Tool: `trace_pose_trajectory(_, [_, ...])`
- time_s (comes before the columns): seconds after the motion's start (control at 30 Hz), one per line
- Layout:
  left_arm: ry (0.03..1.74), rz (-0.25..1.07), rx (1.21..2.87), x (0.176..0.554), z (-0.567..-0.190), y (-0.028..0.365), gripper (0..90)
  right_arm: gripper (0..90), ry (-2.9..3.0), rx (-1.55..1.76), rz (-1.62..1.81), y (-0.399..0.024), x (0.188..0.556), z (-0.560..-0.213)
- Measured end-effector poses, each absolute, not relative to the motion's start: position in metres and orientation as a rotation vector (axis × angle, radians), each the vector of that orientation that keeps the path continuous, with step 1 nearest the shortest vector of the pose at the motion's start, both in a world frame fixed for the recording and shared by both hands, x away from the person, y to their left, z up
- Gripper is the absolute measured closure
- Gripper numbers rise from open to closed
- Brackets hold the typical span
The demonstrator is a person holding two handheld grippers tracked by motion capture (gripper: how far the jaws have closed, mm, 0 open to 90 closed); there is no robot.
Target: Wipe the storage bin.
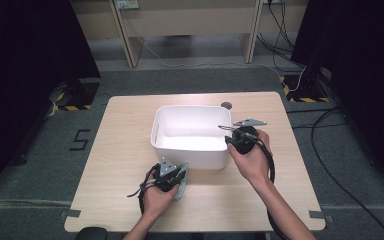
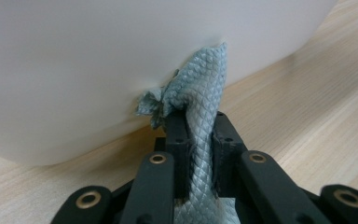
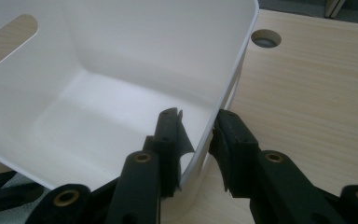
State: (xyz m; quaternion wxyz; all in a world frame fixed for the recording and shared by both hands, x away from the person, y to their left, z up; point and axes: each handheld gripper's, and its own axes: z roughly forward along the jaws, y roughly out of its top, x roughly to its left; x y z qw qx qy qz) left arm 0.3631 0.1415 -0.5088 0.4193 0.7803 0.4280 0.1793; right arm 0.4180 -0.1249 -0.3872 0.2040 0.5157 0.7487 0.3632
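Left gripper (image 2: pixel 200 126) clenching its fingers (image 2: pixel 177 140) on a grey-blue cloth (image 2: pixel 200 107), pressing the cloth's bunched end against the outer front wall of the white bin (image 1: pixel 190 152). Right gripper (image 3: pixel 198 140) straddling the bin's right wall, one of its fingers (image 3: pixel 168 140) inside, the other outside, apparently gripping the wall. Bin standing mid-table (image 1: pixel 115 165).
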Motion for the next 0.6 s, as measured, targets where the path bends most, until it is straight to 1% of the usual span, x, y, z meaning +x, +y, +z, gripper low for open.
trace_pose_trajectory(0.6, [1.053, 0.454, 1.941, 0.3607, -0.5004, 0.1386, 80.1, 71.2, 2.089, 1.437, 1.013, -0.1250, 0.4180, -0.3873])
